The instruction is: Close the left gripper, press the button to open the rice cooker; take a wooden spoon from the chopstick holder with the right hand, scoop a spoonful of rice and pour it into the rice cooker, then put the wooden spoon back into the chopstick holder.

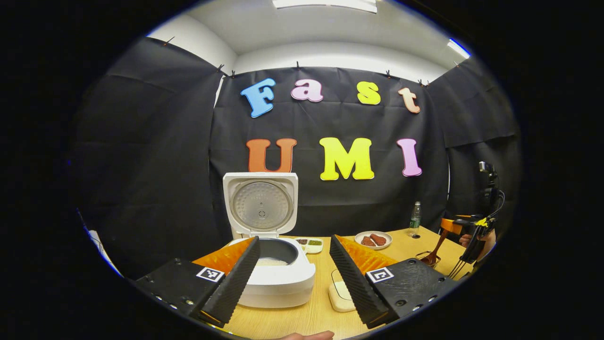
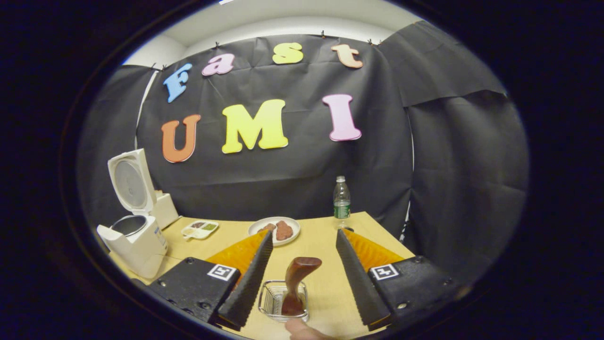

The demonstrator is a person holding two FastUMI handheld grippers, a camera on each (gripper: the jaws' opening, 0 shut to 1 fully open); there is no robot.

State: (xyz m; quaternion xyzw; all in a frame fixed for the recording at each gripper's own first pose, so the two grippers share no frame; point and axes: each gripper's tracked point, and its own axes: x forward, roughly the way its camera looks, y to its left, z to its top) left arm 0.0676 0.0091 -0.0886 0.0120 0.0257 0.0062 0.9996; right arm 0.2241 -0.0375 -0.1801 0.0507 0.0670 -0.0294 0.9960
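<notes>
White cooker (image 1: pixel 278 278) with a grey inner pot, lid (image 1: pixel 261 206) lining silvery. Dark reddish-brown spoon (image 2: pixel 296 283) in a silver wire holder (image 2: pixel 282 302). Pale wood-grain table (image 2: pixel 316 245). White plate (image 2: pixel 276 226), brown food. Clear bottle (image 2: pixel 341 198), green label.
</notes>
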